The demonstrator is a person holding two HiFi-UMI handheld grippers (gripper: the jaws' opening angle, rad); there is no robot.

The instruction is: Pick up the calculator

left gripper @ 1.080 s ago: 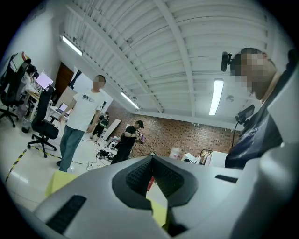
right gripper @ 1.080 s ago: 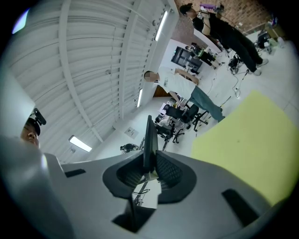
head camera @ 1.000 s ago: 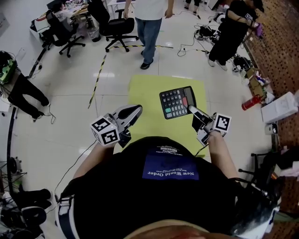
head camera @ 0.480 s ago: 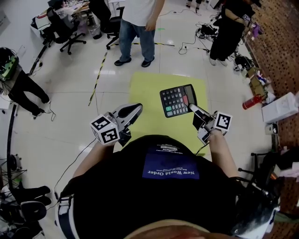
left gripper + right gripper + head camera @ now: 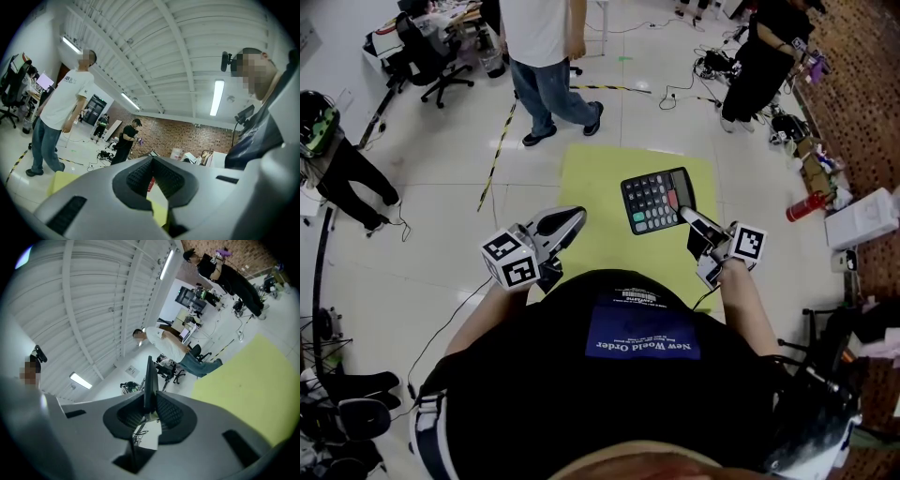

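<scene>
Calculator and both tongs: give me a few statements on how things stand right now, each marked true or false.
1. The right tongs are shut on the calculator, gripping it by one edge. True.
2. The left tongs are shut with nothing between them, off to the side of the calculator. True.
3. The calculator's keys face down, away from the head view. False: the keys and display face up and are plain to see in the head view.
4. The mat below the calculator is blue. False: the mat is yellow.
</scene>
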